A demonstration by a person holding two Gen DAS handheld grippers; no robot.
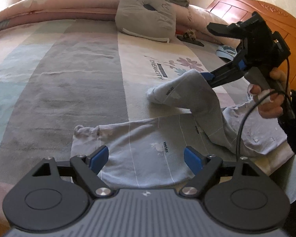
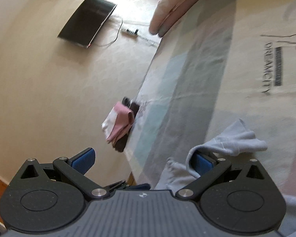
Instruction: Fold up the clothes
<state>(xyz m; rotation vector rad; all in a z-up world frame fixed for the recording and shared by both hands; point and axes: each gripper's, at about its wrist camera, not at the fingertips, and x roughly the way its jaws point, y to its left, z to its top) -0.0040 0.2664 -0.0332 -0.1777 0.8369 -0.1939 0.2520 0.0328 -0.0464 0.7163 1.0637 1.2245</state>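
Saw the left tongs (image 1: 146, 156) wide open, gripping nothing, right above the pale blue pants (image 1: 148, 138). Found those pants lying flat on the bed sheet (image 1: 69, 79), with one finger of the tongs over each side of a leg. Read "XIFUWA" on the cloth by a small white picture. Saw the right tongs (image 2: 143, 159) open too, with one pant leg (image 1: 205, 98) hooked over a single blue pad (image 2: 201, 162) and lifted off the bed, not pinched. Spotted a hand (image 1: 270, 100) on that handle. Read "DREAMCITY" on the sheet beside pink flowers. Farther back, saw a grey pillow (image 1: 148, 15) leaning on folded pink quilts (image 1: 49, 6).
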